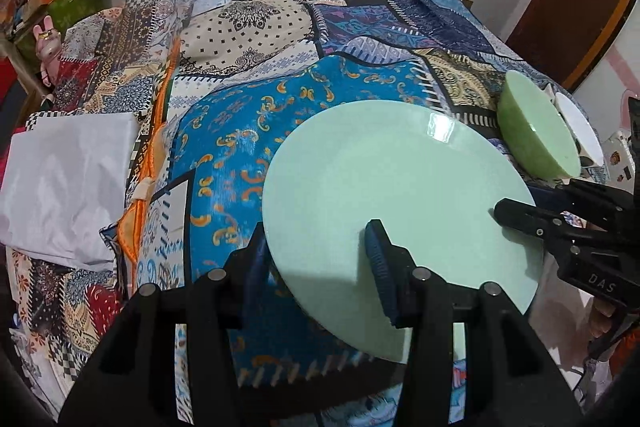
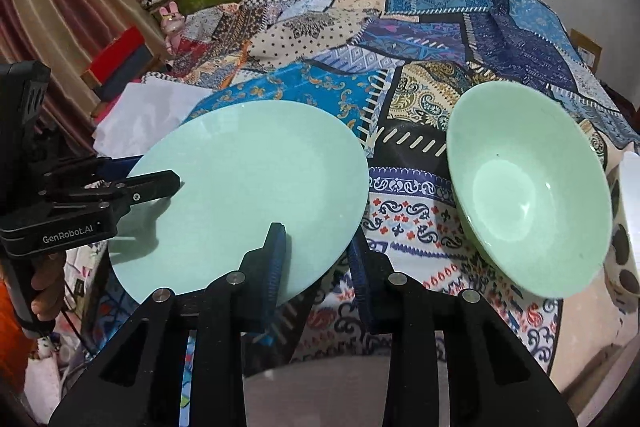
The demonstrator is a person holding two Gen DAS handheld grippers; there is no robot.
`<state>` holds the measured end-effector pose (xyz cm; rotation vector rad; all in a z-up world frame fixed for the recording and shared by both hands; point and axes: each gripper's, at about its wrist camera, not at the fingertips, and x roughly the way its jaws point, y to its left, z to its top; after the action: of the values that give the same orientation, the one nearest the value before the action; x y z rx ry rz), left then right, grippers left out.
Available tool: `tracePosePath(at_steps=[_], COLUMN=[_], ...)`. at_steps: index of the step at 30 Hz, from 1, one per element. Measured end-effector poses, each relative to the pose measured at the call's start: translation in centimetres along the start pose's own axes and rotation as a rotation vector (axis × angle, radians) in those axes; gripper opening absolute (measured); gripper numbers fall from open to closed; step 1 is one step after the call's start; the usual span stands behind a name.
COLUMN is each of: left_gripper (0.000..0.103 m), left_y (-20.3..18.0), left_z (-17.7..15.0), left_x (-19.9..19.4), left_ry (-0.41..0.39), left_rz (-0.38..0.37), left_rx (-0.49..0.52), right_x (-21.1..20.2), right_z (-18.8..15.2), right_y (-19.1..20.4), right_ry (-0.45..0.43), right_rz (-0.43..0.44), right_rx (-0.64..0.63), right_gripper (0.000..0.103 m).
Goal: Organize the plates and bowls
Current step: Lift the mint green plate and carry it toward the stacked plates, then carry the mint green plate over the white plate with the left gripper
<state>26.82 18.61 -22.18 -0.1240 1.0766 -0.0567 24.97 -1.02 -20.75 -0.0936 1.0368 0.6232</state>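
While both tools straddle plate (image 2: 244,195) rim, jaws apart: left tool (image 1: 316,267), right tool (image 2: 316,267). Bowl (image 2: 528,195) right of right tool. Risk: uneven closing tips plate onto cloth (image 2: 400,187).

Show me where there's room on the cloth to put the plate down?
The widest bare cloth is the blue patch between the plate and the white folded sheet, plus the stretch behind the plate. It's crowded on the other side: the green bowl sits close, with only a narrow strip between.
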Motion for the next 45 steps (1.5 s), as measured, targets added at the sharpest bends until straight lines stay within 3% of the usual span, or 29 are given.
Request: tracePosePath(at_steps=[24, 35, 45], left_gripper=[0.047, 0.047, 0.047], left_y=[-6.7, -10.1, -12.5], left_z=[-3.9, -6.7, -8.6], left_x=[-11.1, -12.8, -11.6], left_ry=[-0.144, -0.152, -0.114], left_rz=[0.057, 0.055, 0.025], left_rx=[0.036, 0.054, 0.049], right_x=[-10.0, -12.3, -12.9], right_z=[-4.0, -7.0, -9.8], right_y=[0.6, -0.8, -2.4], right_ry=[-0.141, -0.149, -0.132], right_rz=[0.014, 0.013, 0.004], right_rx=[-0.013, 0.012, 0.052], right_gripper=[0.029, 0.029, 0.029])
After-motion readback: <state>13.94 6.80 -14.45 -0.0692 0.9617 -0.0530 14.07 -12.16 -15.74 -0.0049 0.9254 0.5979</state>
